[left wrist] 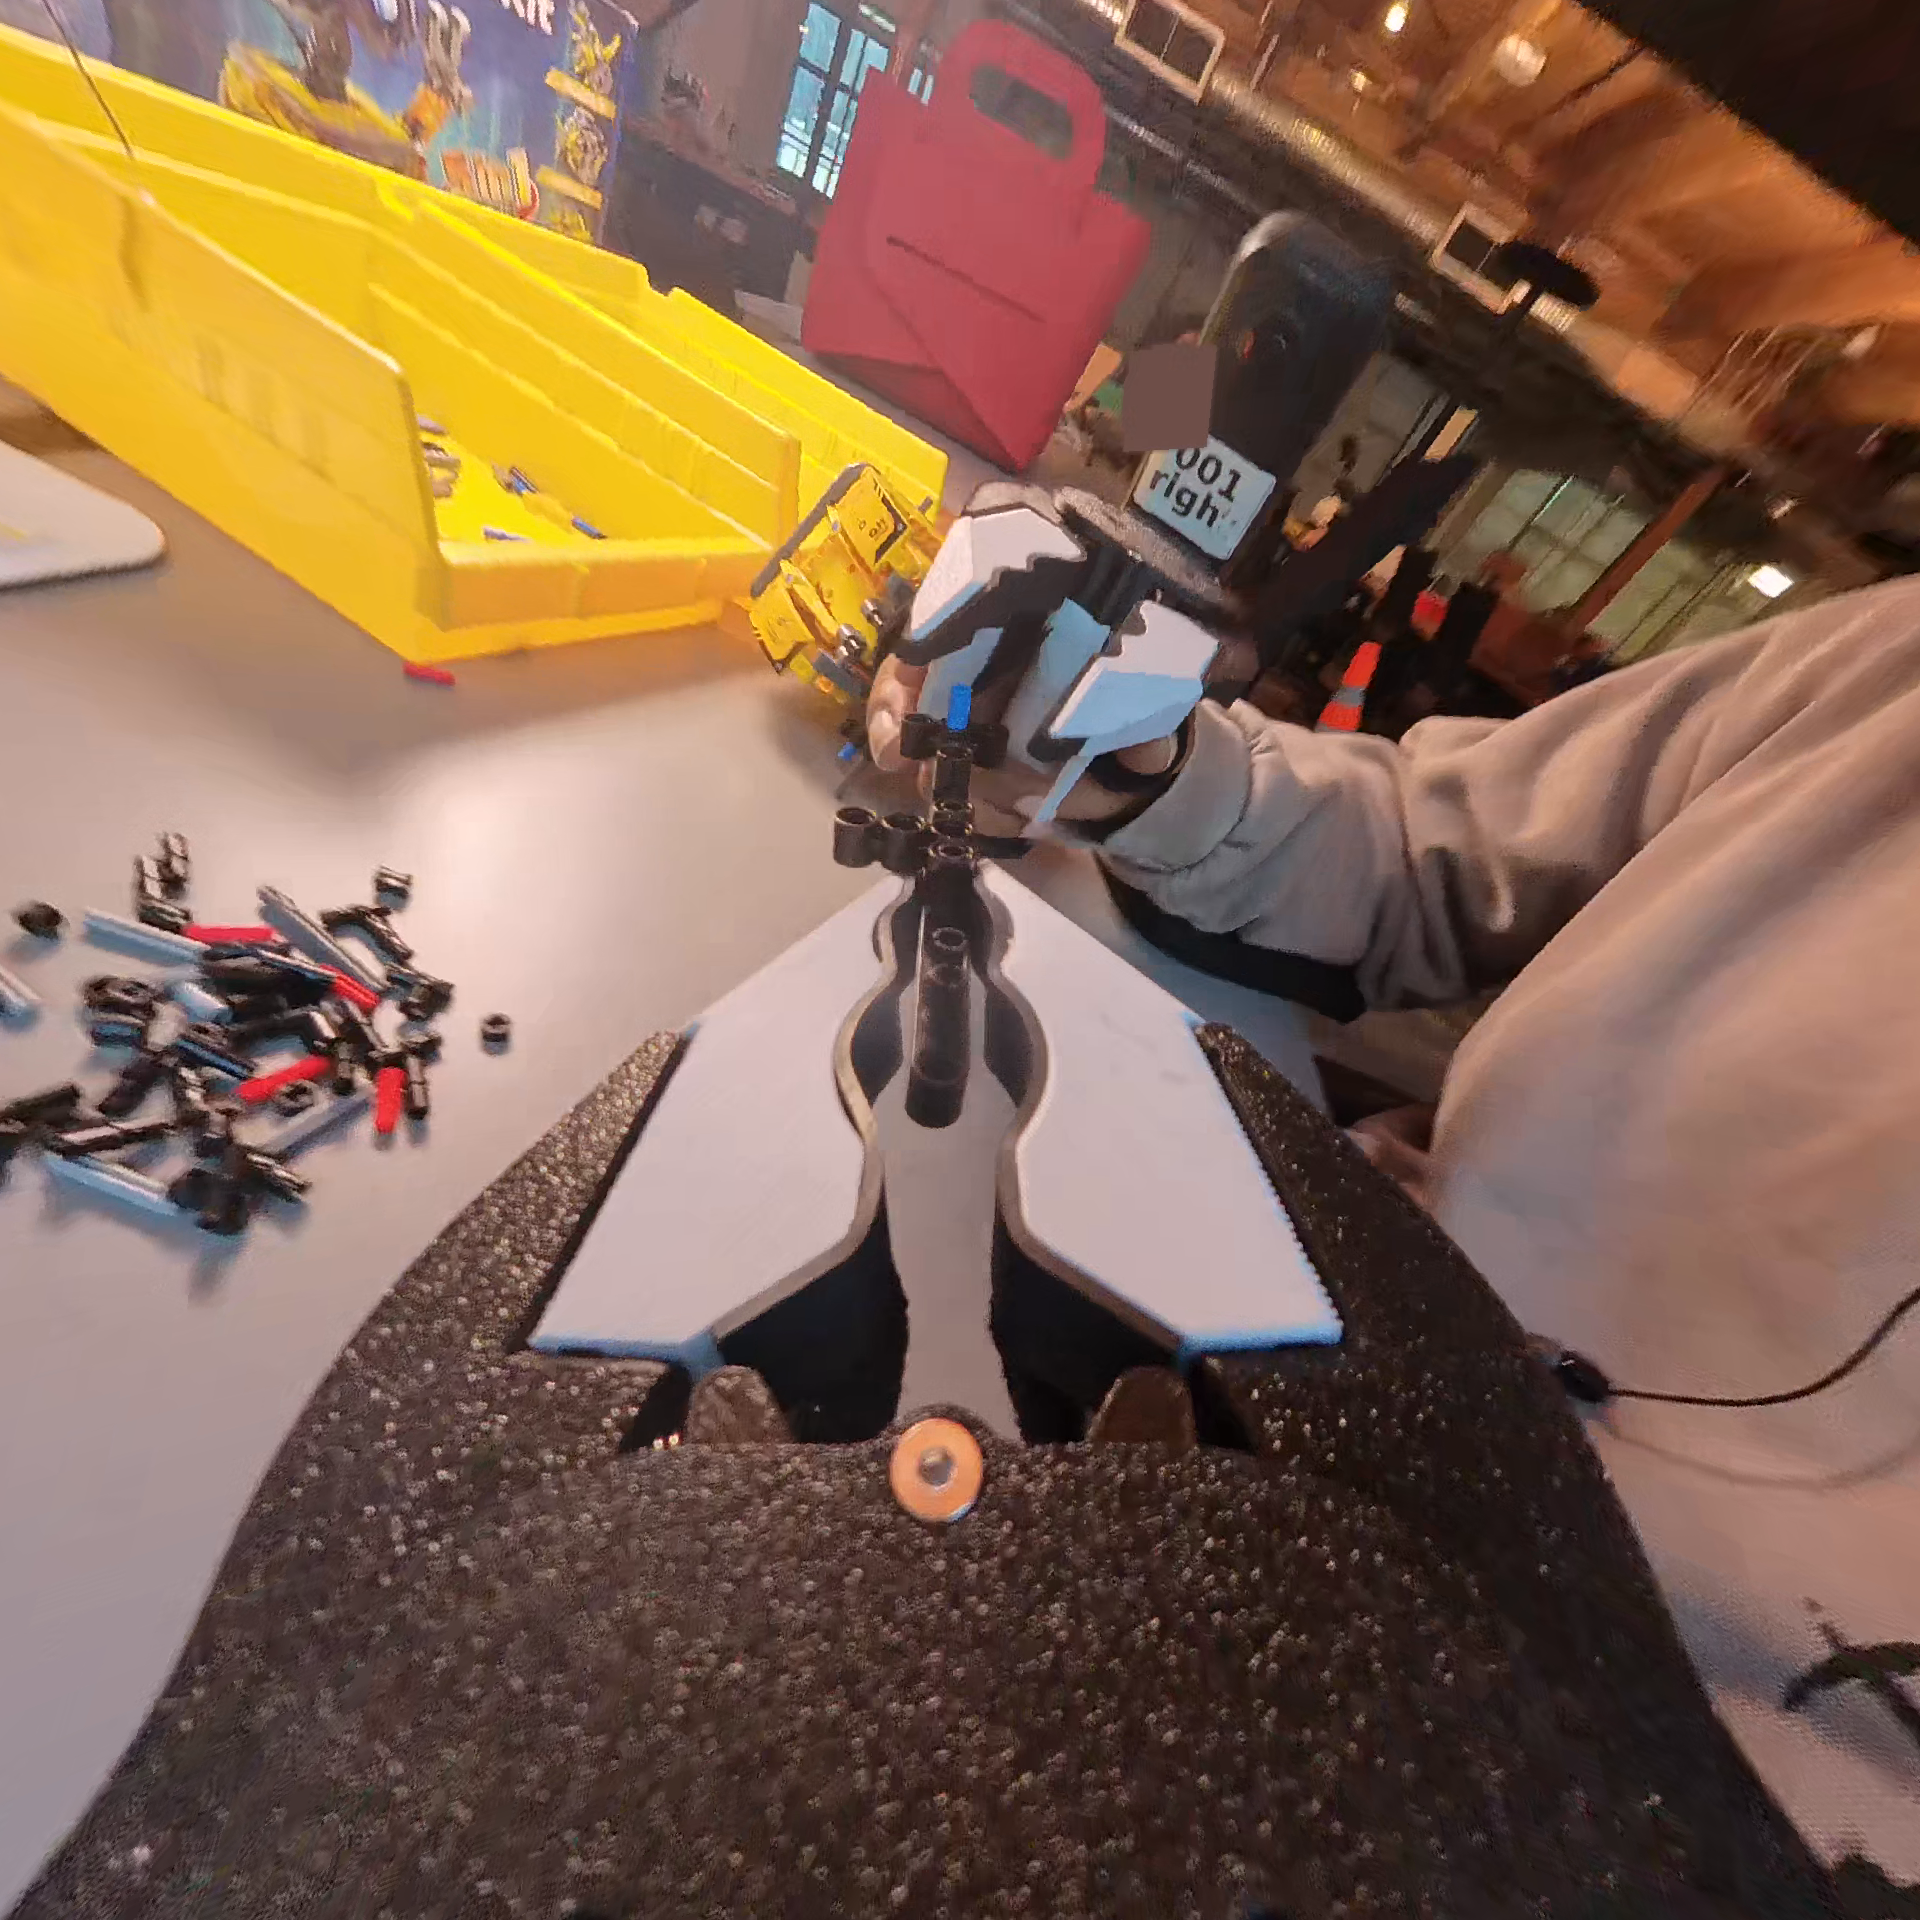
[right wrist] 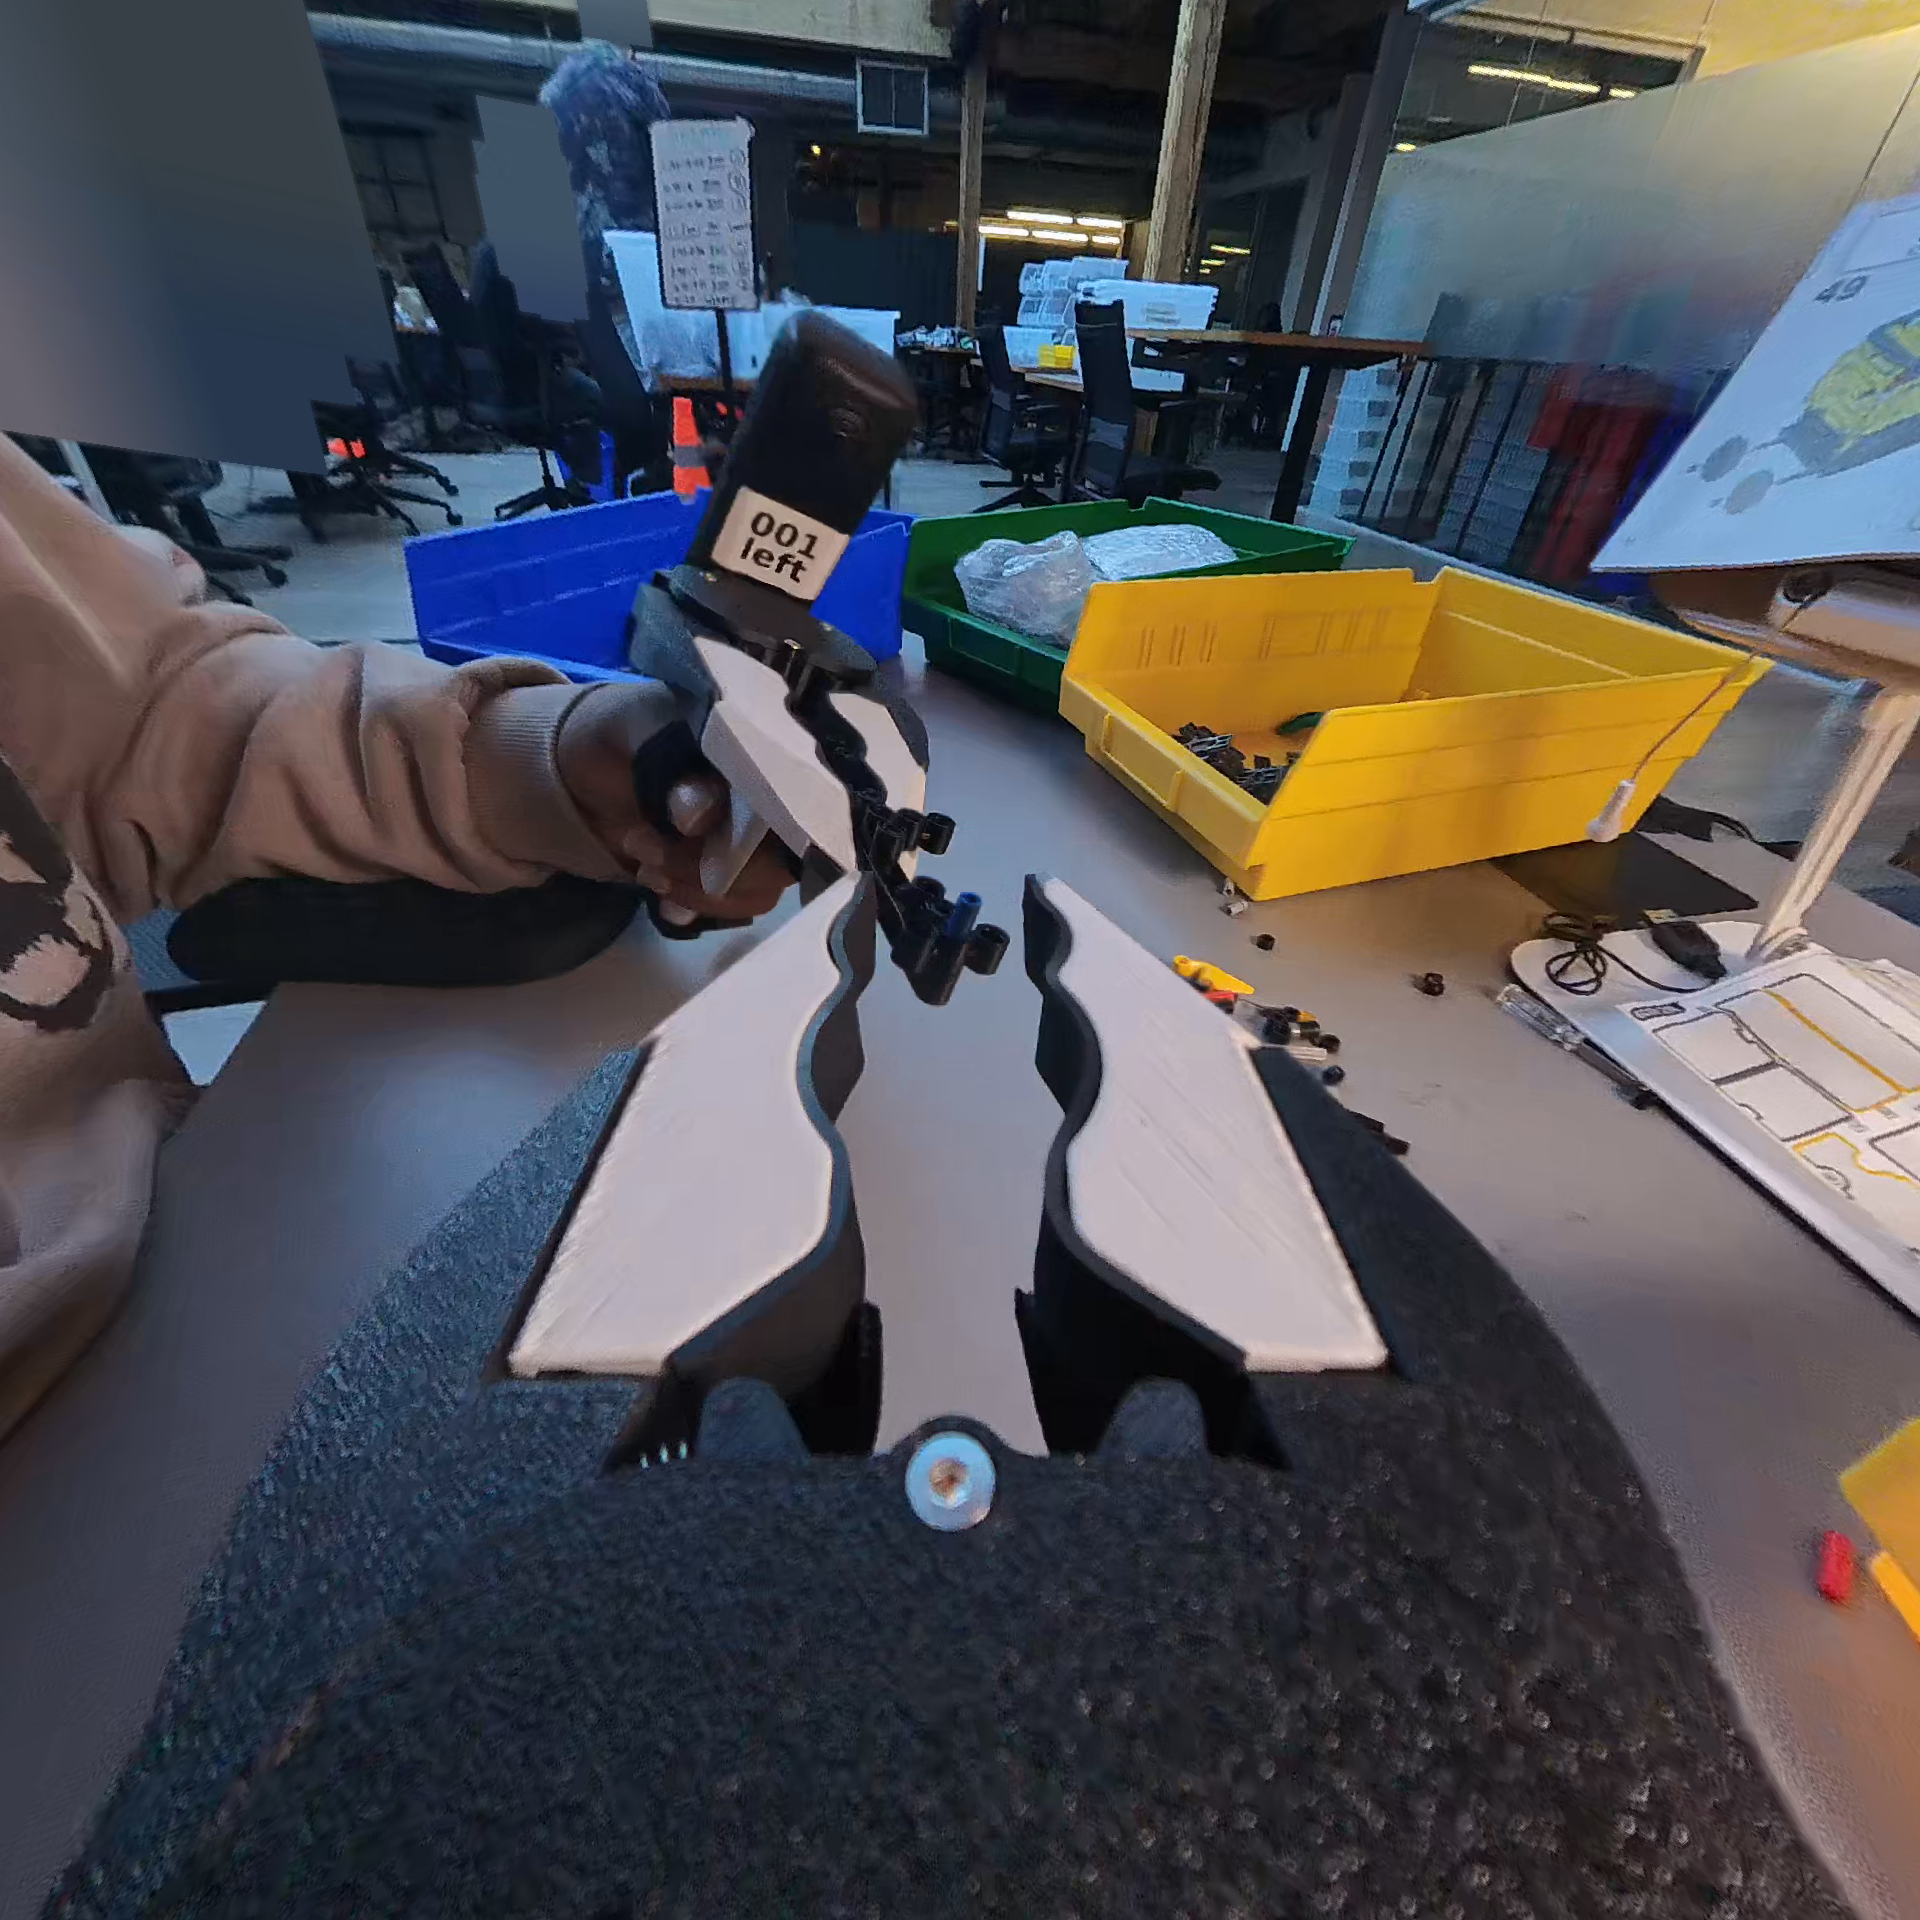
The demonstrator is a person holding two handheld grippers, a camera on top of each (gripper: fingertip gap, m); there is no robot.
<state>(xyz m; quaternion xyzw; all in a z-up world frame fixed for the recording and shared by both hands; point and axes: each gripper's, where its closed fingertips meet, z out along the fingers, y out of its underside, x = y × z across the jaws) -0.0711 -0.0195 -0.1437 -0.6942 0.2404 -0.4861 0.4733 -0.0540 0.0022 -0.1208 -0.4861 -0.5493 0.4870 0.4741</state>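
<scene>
Dim warm indoor light, fisheye-bent edges, motion-blurred background.

My grippers: white fingers point(right wrist: 686, 1174) edged in black, pebbled black bodies point(left wrist: 935, 1714), silver screw point(right wrist: 949, 1480) centre; beige sweatshirt sleeve point(left wrist: 1382, 831), black wrist strap point(left wrist: 1138, 774).

Beyond the left hand-held gripper point(left wrist: 940, 904), the red bag point(left wrist: 966, 249) blurs; the yellow bin point(left wrist: 260, 416) runs off-frame.
</scene>
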